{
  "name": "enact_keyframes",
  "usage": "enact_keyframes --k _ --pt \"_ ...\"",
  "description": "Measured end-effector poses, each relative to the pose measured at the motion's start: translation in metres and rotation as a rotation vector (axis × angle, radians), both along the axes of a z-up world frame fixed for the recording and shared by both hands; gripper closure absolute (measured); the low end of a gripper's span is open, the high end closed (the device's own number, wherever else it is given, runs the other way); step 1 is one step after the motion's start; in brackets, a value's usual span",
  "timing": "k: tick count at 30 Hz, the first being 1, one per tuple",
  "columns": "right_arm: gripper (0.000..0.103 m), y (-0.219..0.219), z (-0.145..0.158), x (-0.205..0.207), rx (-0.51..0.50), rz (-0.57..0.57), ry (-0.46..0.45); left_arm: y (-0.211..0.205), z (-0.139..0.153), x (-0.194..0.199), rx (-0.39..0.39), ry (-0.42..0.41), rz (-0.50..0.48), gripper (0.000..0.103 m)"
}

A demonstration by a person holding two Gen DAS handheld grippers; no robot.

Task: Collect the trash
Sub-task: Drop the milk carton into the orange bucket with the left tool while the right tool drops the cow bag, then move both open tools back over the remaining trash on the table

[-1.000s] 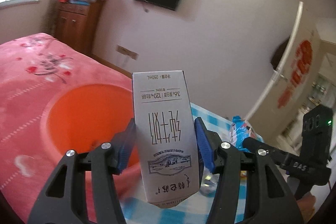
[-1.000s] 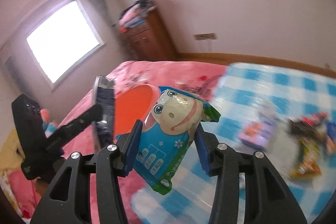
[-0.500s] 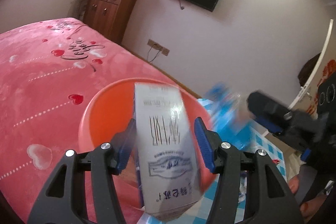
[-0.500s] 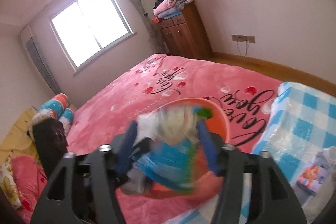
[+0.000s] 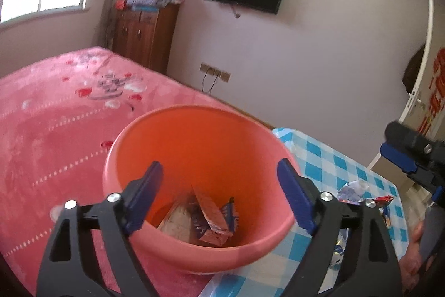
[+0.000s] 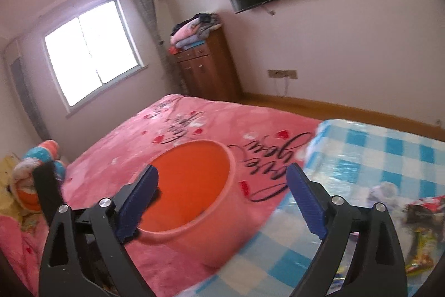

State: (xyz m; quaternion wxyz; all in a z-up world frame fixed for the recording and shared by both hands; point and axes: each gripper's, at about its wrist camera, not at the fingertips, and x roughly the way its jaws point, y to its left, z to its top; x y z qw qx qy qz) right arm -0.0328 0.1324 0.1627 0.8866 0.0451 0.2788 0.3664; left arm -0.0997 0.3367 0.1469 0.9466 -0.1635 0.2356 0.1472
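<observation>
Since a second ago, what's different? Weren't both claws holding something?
Yes. The left gripper let go of its milk carton and the right gripper its blue snack packet; both now stand open and empty over the orange bucket, where a carton and wrappers lie. The bucket stayed beside the checked tablecloth, with more wrappers left on it.

Right gripper (image 6: 222,202): jaws wide apart, nothing between them.
Orange bin (image 6: 211,219): just ahead, between the blue fingers (image 6: 139,202), nearer the left one.
Wrappers (image 6: 420,230): on checked cloth (image 6: 389,157), beyond the right finger.
</observation>
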Motion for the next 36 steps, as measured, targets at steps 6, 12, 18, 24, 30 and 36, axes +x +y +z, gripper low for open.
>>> enact_keyframes --k 6,12,18,24,30,36 --pt "0.011 -0.028 -0.016 -0.012 -0.074 -0.093 -0.074 -0.024 0.004 -0.003 0.028 -0.04 -0.021 0.017" --pt "0.011 -0.063 -0.031 -0.02 -0.123 -0.175 -0.119 -0.048 0.0 0.0 0.024 -0.033 -0.07 0.017" --pt "0.009 -0.092 -0.039 -0.029 -0.146 -0.24 -0.151 -0.077 -0.006 0.003 0.011 -0.023 -0.131 0.016" --pt "0.009 -0.119 -0.049 -0.036 -0.162 -0.293 -0.155 -0.106 -0.009 0.006 0.03 -0.015 -0.185 0.015" --pt "0.009 -0.145 -0.06 -0.039 -0.174 -0.342 -0.156 -0.135 -0.017 0.012 0.047 0.016 -0.235 0.015" --pt "0.009 -0.167 -0.068 -0.04 -0.167 -0.38 -0.148 -0.159 -0.02 0.014 0.075 0.033 -0.277 0.015"
